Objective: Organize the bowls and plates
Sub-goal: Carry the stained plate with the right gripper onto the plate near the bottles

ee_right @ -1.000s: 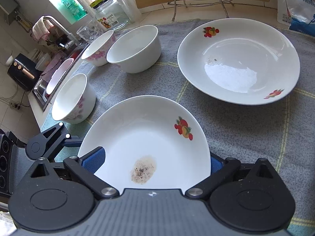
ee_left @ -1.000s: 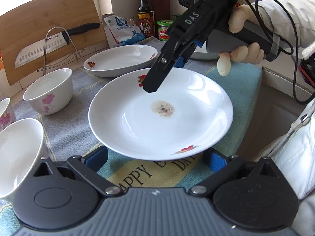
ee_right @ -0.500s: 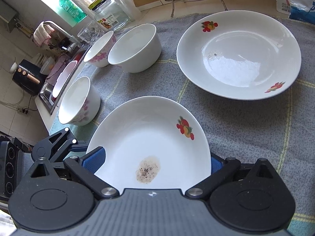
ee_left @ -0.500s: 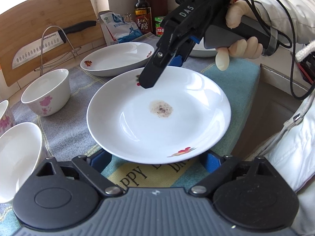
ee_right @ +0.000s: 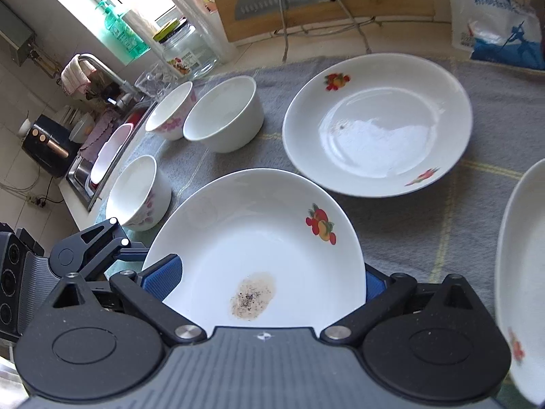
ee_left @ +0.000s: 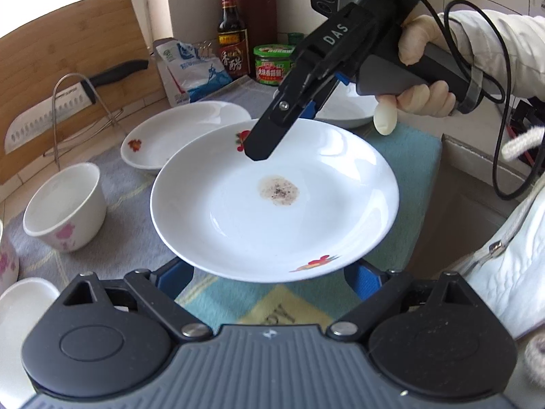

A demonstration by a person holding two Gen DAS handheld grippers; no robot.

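Black hand-held gripper [ee_left: 269, 143] marked DAS, blue pads, black cable, white sleeve [ee_left: 504, 51]

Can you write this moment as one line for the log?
left tongs: just been closing, stained plate between them | right tongs: shut on its opposite edge | plate: held over gray towel

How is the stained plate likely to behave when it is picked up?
The stained plate looks like glazed ceramic: probably stiff, and breakable if dropped. Its glossy surface suggests it may slip. Wide and shallow, it could tilt.
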